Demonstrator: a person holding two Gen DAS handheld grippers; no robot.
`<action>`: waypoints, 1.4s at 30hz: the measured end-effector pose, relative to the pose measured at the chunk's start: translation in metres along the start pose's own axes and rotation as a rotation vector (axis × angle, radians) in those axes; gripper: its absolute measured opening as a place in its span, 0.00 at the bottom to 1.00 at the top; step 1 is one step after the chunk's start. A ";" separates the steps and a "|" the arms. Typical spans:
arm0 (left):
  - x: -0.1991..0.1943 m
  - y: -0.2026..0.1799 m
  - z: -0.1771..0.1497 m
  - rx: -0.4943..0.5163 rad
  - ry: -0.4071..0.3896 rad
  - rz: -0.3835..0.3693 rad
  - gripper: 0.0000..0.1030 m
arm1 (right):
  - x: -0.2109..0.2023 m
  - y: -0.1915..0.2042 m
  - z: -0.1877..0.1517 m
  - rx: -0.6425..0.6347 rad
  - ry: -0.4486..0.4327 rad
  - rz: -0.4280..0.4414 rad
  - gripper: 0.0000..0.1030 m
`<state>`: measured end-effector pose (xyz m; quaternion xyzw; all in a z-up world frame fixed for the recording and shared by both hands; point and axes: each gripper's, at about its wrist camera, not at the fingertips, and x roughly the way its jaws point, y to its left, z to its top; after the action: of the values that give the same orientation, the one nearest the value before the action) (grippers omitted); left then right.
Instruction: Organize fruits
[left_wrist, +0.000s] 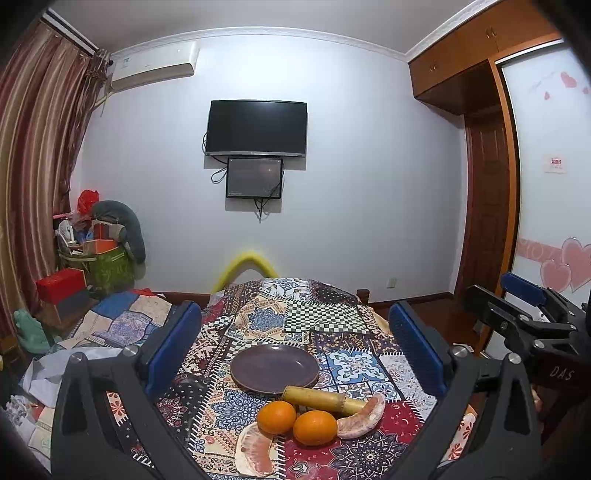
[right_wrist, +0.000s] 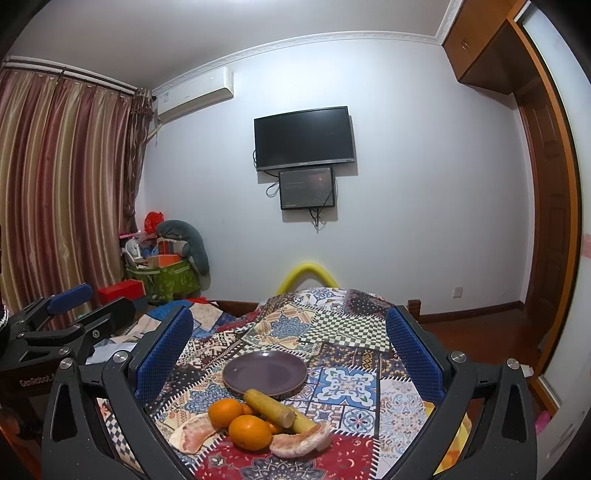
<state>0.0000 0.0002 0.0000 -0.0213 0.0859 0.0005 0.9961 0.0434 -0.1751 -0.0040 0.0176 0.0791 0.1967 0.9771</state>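
A dark television (left_wrist: 256, 127) is mounted on the pale wall (left_wrist: 351, 184), with a smaller screen (left_wrist: 254, 178) beneath it. Striped curtains (right_wrist: 62, 184) are hung at the left, and a wooden wardrobe (left_wrist: 476, 59) is fitted at the right.

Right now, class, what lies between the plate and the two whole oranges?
A yellowish stalk piece lies across that gap, between the plate and the oranges, in both wrist views.

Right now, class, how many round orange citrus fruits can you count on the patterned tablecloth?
2 in clear sight: one round orange fruit on the left, another beside it. The right wrist view shows orange slivers behind them, so more may be hidden.
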 end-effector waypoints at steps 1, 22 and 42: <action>0.000 0.000 0.000 -0.001 0.000 -0.001 1.00 | 0.000 0.000 0.000 0.000 0.001 0.000 1.00; -0.001 0.002 0.000 -0.011 0.001 -0.003 1.00 | 0.000 0.002 -0.001 0.004 0.005 0.006 1.00; 0.000 0.002 -0.001 -0.011 0.001 -0.008 1.00 | 0.005 0.001 -0.003 -0.003 0.023 0.002 1.00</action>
<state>-0.0003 0.0024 -0.0013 -0.0268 0.0862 -0.0030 0.9959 0.0473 -0.1718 -0.0076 0.0139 0.0899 0.1982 0.9759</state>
